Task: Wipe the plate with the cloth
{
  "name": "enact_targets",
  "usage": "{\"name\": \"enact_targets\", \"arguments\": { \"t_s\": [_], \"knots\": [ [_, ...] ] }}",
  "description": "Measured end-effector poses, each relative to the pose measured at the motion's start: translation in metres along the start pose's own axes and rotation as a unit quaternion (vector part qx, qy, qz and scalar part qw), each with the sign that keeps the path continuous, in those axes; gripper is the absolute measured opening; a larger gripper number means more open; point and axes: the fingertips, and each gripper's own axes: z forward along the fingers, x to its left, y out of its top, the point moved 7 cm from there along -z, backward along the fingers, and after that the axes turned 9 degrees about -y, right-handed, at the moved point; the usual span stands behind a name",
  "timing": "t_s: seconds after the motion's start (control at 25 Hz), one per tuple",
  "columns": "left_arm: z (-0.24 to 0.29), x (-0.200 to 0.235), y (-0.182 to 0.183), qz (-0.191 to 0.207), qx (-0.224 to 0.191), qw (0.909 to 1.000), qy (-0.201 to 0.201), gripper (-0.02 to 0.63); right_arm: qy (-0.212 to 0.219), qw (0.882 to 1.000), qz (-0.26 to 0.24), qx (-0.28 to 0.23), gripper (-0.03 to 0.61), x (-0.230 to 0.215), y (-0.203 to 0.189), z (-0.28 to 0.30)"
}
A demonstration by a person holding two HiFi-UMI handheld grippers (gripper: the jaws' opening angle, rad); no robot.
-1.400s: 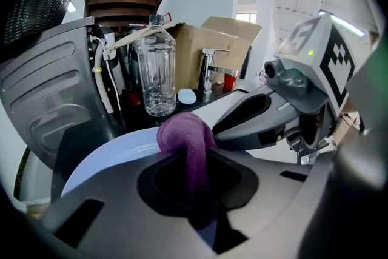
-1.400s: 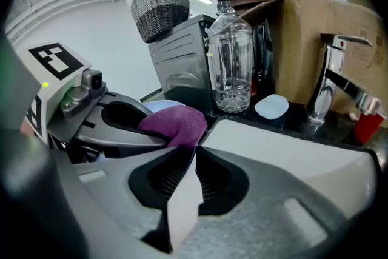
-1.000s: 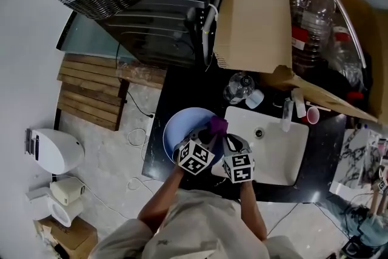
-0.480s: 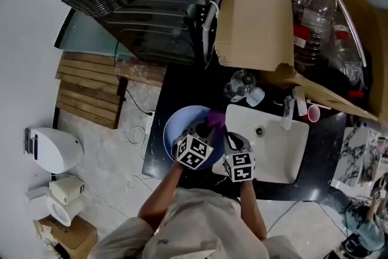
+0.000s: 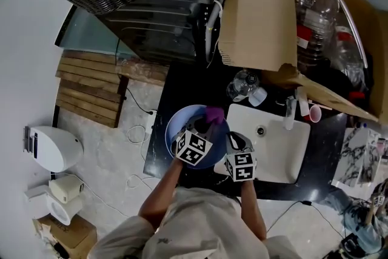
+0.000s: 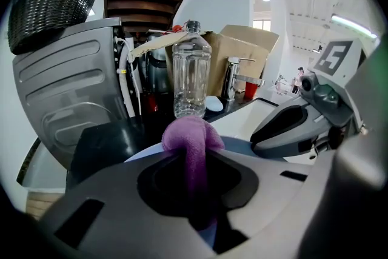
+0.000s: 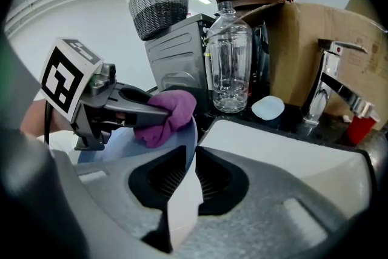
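Two jaws of the left gripper (image 5: 206, 124) pinch the soft purple cloth (image 5: 214, 113) on the blue plate (image 5: 177, 125) beside the sink (image 5: 285, 158), while the right gripper (image 5: 229, 138) clamps its stiff, probably slippery rim.

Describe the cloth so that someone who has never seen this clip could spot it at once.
Find the white sink in the black counter; at its left is a pale blue plate, its rim gripped by the right gripper. The cloth is the small bunched wad pinched in the left gripper over that plate, the only purple thing there.
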Motion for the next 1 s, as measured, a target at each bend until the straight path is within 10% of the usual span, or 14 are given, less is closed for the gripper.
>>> {"name": "enact_targets", "arguments": {
  "t_s": [1.0],
  "knots": [
    [-0.025, 0.032, -0.011, -0.038, -0.005, 0.9978, 0.054, 0.06, -0.014, 1.0, -0.001, 0.002, 0.055, 0.001, 0.0, 0.0]
  ]
}}
